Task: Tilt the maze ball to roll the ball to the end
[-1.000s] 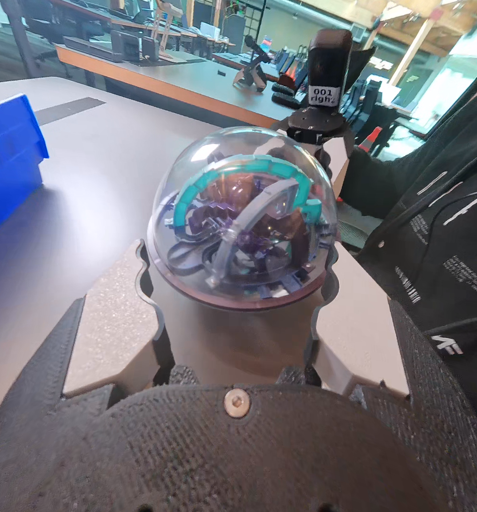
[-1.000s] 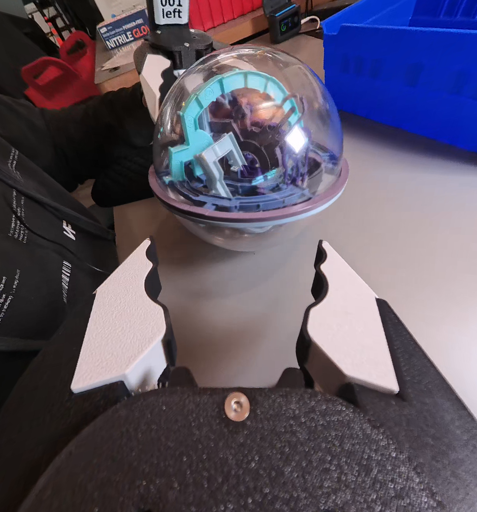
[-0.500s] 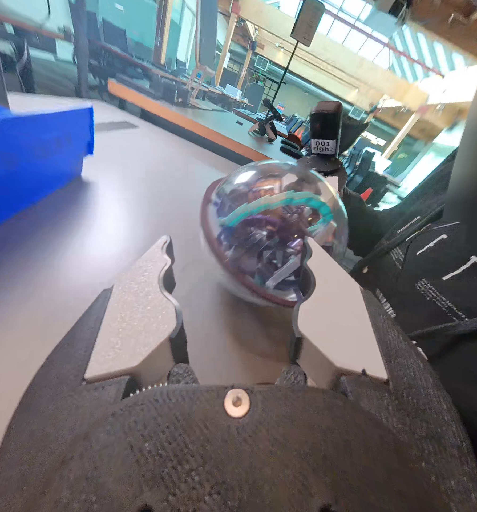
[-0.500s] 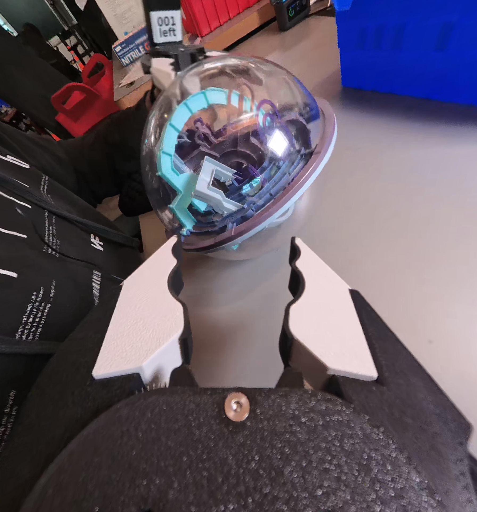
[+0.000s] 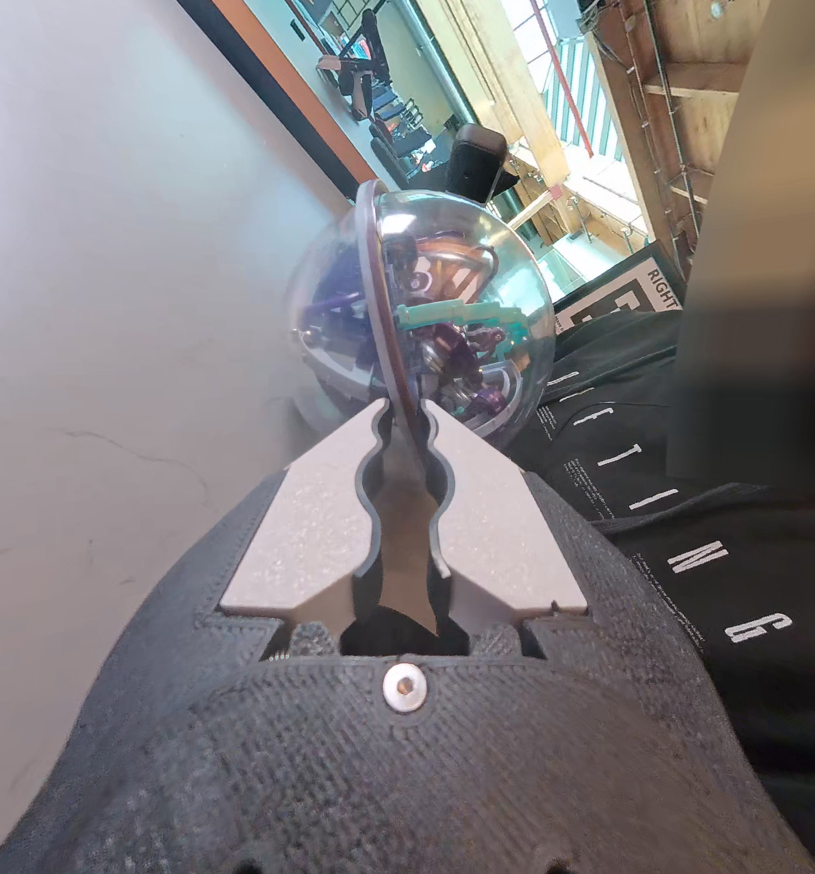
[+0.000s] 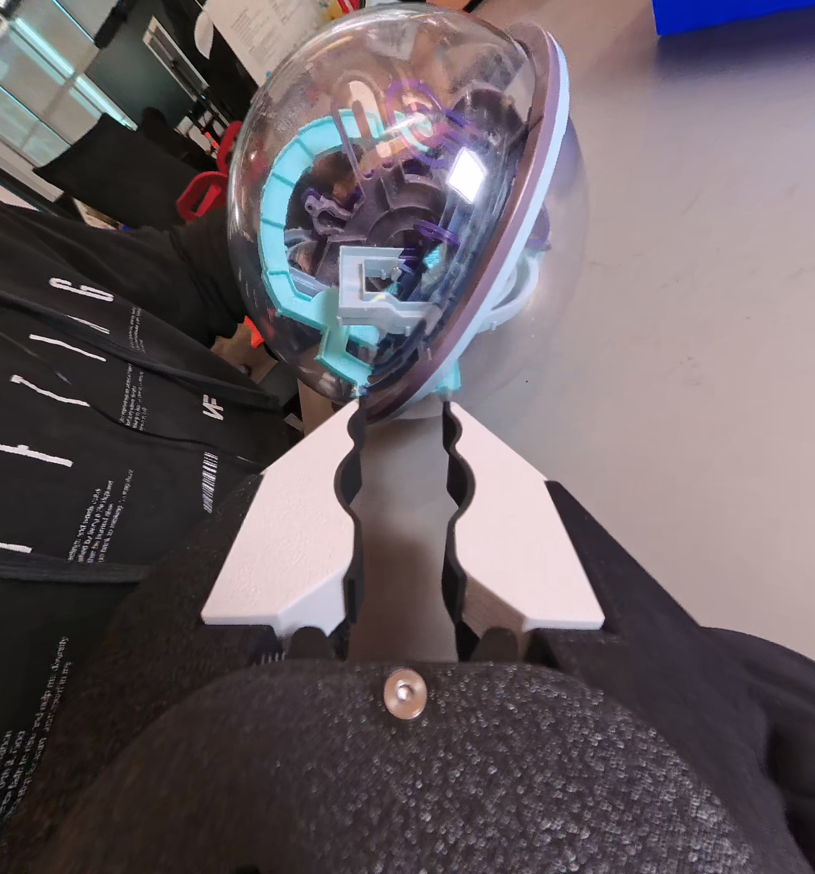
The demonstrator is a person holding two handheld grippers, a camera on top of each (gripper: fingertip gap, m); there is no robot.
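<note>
Grippers pinch the tilted maze ball (image 5: 420, 317) rim: left gripper (image 5: 404, 416) tightly, right gripper (image 6: 403, 411) wider.

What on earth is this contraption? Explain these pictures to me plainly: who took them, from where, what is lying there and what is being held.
There is no robot here. A person in a black garment holds a hand-held gripper in each hand, a two-fingered pincer with a camera that looks out along its fingers. One picture comes from the left hand-held gripper, the other from the right hand-held gripper, so each shows its own two pale fingers at the bottom.

Both point at the same thing from opposite sides: a clear maze ball with teal, grey and purple tracks inside, over a grey table. A blue bin shows at one corner.

The ball is tipped steeply. The left gripper's fingers pinch its dark rim. The rim's lower edge sits at the right gripper's fingertips, but I cannot tell whether they press on it.
</note>
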